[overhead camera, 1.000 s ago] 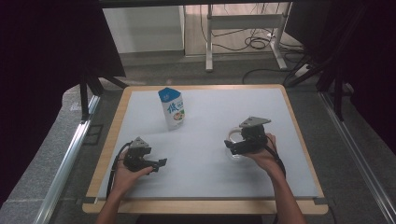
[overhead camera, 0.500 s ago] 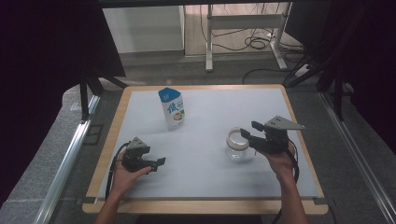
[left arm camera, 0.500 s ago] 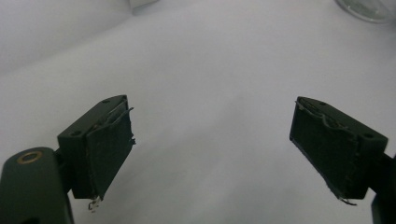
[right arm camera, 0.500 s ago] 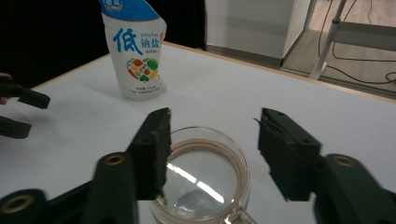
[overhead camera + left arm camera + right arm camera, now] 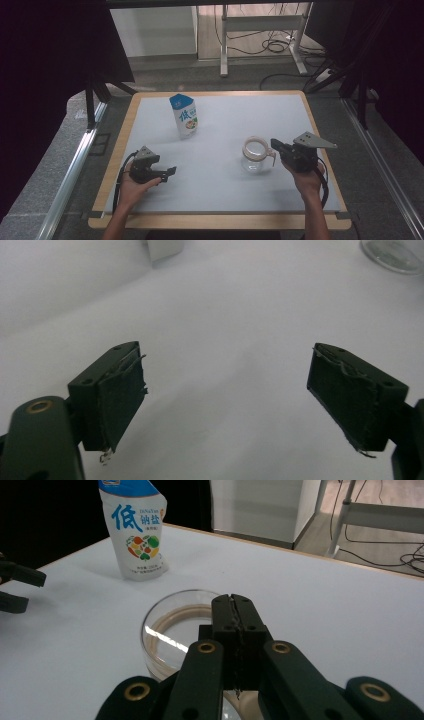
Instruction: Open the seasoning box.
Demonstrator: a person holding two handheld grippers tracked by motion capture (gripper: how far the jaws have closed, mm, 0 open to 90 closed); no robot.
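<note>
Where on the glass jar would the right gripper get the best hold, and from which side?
Probably the small handle at the rim of the glass jar. It juts toward the right gripper, so a level approach from the table's right suits. The round, clear, smooth body looks wider and slippery. In the right gripper view the jaws stand shut just behind the rim.

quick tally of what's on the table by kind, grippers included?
Pouch: 1
Glass jar: 1
Grippers: 2, the left gripper with jaws open, the right gripper with jaws shut beside the jar
Total: 4
</note>
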